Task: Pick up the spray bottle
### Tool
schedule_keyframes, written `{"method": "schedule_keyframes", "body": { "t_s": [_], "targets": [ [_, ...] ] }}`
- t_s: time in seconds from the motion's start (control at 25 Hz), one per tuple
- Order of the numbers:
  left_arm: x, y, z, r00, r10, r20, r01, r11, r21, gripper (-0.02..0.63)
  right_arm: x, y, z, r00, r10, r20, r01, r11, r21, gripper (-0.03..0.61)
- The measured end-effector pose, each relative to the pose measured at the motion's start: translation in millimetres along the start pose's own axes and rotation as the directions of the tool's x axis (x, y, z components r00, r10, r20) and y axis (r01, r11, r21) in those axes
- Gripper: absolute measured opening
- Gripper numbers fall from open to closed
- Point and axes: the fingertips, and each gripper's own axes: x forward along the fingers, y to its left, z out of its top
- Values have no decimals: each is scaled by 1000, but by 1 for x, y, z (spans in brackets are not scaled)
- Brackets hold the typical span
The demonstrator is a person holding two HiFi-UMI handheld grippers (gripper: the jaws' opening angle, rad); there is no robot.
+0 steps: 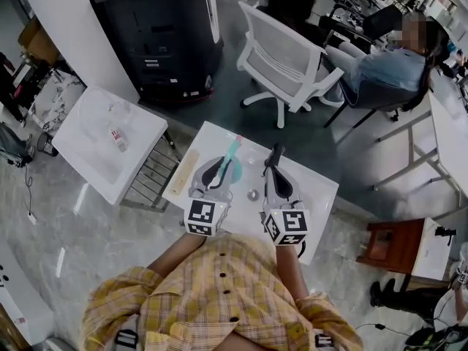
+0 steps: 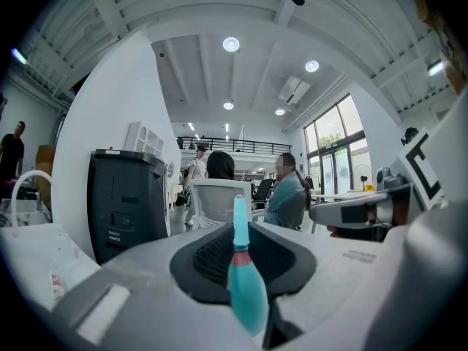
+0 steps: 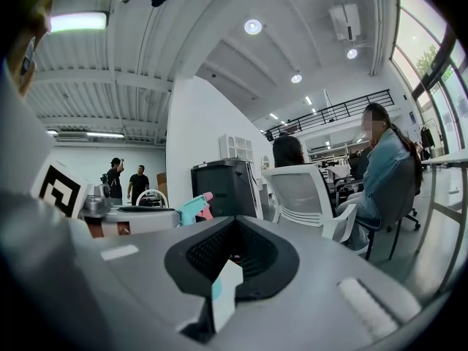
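The spray bottle is teal with a pink collar, and my left gripper is shut on it above the white table. In the left gripper view the bottle stands between the dark pads, its thin end pointing up. From the right gripper view its teal and pink head sticks out past the left gripper. My right gripper hovers beside it on the right with its jaws closed together. A small white piece with a teal edge sits in their gap.
A small round object and a pale wooden strip lie on the table. Another white table with a small bottle stands to the left. Beyond are a white chair, a black cabinet and a seated person.
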Motion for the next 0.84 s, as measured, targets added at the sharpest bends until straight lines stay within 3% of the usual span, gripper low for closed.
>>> {"method": "schedule_keyframes", "body": {
  "t_s": [0.84],
  "targets": [
    [-8, -1, 5, 1000, 7, 19, -8, 1000, 11, 61, -7, -1, -3, 1000, -10, -1, 10, 1000, -11, -2]
  ]
}}
